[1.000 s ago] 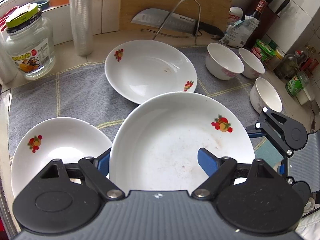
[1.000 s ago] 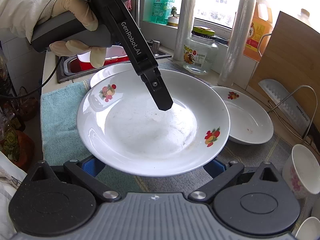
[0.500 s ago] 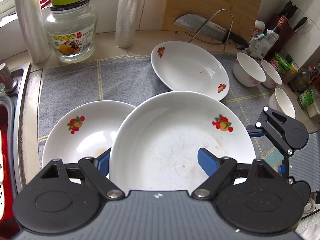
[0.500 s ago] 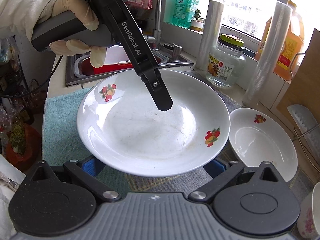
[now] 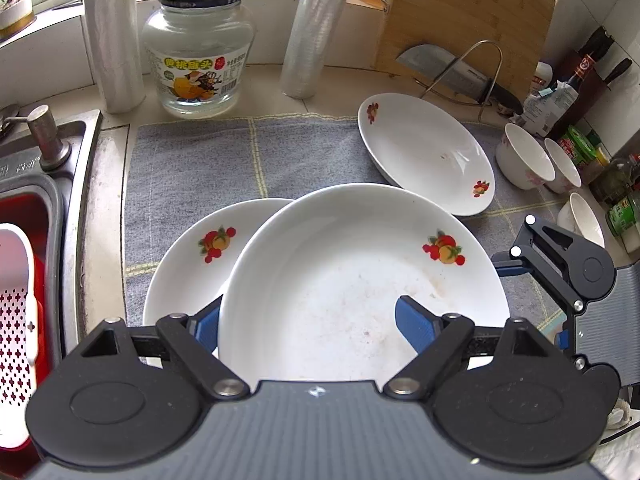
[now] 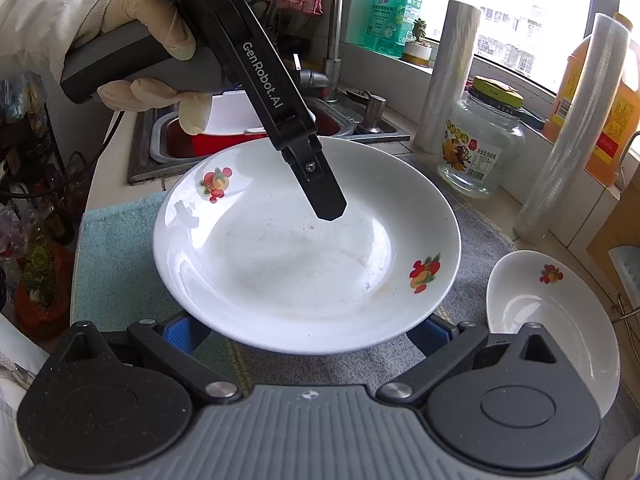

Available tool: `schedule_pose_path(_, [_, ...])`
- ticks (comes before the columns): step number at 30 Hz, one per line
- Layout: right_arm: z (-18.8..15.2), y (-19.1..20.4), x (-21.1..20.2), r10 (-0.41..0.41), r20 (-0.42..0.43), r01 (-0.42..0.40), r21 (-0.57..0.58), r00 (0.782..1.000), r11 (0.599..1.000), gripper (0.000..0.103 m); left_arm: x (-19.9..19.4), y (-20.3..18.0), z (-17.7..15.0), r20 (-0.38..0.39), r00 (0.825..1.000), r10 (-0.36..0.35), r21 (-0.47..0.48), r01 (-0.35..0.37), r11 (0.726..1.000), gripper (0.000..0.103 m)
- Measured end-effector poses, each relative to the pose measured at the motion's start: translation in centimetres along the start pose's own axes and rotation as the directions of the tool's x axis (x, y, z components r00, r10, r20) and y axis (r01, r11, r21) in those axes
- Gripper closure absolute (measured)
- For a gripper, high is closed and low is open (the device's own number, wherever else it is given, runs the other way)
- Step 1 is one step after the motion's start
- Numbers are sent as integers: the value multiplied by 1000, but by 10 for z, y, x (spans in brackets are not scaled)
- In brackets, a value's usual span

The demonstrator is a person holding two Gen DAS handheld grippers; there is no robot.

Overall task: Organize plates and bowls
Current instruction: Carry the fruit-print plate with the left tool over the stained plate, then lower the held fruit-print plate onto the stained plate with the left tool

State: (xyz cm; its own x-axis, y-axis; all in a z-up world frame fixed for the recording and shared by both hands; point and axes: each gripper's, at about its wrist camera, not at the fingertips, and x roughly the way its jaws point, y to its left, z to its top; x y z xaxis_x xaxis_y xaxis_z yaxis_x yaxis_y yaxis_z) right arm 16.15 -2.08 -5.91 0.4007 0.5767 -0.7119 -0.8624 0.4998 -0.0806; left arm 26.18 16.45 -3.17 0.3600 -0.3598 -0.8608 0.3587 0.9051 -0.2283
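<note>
I carry a large white plate with fruit prints (image 5: pixel 340 280) (image 6: pixel 288 264) above the grey mat (image 5: pixel 200 160). My left gripper (image 5: pixel 310 324) is shut on its rim, one blue pad inside the dish and the other outside it. That inner finger (image 6: pixel 320 192) shows in the right wrist view, held by a gloved hand. My right gripper (image 6: pixel 308 332) sits under the plate's opposite side, jaws spread wide and fingertips hidden beneath it. A second plate (image 5: pixel 192 264) lies on the mat, partly under the carried one. A third plate (image 5: pixel 424 156) lies at the back right.
Three small bowls (image 5: pixel 524 160) stand at the mat's right edge by bottles. A glass jar (image 5: pixel 196 48), two film rolls, a cleaver on a wire rack (image 5: pixel 452 72) and a cutting board line the back. The sink (image 5: pixel 40 200) with a red basin is at the left.
Both grippers have carried the large plate to the left, toward the sink. It now overlaps the plate lying at the left of the mat. The grip looks the same.
</note>
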Motion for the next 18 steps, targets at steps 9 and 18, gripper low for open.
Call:
schedule_pose_path(9, [9, -2, 16, 7, -13, -7, 3, 1000, 1000, 0, 6, 18, 5, -4, 1000, -4, -15, 4, 1000, 17])
schedule_pose_path(18, [11, -6, 23, 9, -31, -9, 21, 999, 1000, 0, 16, 25, 8, -22, 1000, -12, -20, 11, 1000, 17])
